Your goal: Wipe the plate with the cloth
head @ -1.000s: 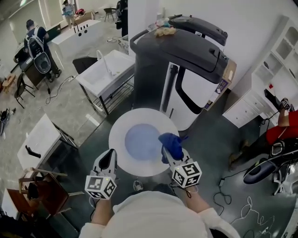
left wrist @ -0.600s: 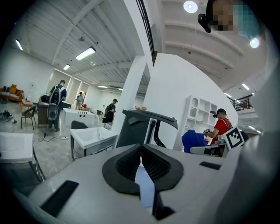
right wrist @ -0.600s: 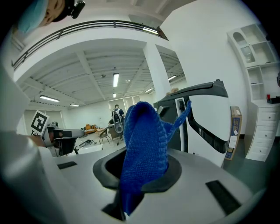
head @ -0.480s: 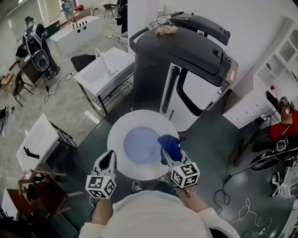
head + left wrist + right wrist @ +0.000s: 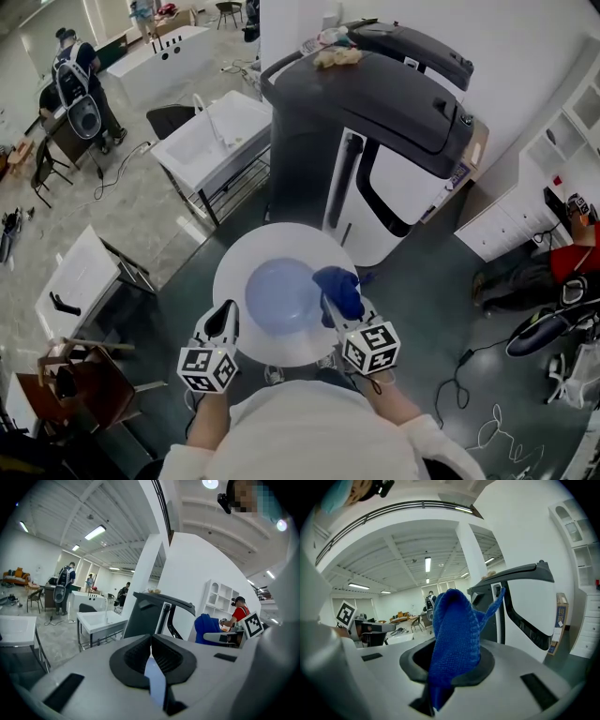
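A white plate [image 5: 233,270] with a pale blue centre is held out in front of me, above the floor. My left gripper [image 5: 225,321] is shut on its near left rim; in the left gripper view the rim shows edge-on as a thin pale sliver [image 5: 155,682] between the closed jaws [image 5: 151,651]. My right gripper [image 5: 334,315] is shut on a blue knitted cloth [image 5: 340,290] that lies over the plate's right side. In the right gripper view the cloth [image 5: 455,639] stands up out of the gripper [image 5: 449,670] and hides the pads.
A big dark grey and white machine [image 5: 375,122] stands just beyond the plate. A white sink table [image 5: 217,139] is at the back left, a low white table [image 5: 80,281] at the left, a wooden chair [image 5: 75,384] near me. Cables [image 5: 478,375] lie at the right.
Both grippers, with the plate and the cloth, have drifted together a little to the left and down. Neither grip has changed.
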The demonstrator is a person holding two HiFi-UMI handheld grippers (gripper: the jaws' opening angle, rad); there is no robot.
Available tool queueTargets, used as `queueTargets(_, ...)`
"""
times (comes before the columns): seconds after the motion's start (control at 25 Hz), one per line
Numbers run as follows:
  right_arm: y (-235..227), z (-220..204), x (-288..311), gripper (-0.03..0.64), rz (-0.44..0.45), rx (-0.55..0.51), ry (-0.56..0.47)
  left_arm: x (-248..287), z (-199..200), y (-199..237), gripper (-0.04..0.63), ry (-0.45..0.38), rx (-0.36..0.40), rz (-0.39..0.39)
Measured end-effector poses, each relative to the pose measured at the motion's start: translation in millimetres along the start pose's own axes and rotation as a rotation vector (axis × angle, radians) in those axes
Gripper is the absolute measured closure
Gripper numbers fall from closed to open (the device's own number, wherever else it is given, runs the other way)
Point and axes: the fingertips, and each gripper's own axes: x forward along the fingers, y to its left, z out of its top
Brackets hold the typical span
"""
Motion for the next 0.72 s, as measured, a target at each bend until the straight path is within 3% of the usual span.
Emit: queueTargets(0.72,-19,-13,-7,0.531,-0.009,-0.001,0.057,52,-91,19,0.561,0.233,-0.106,0.06)
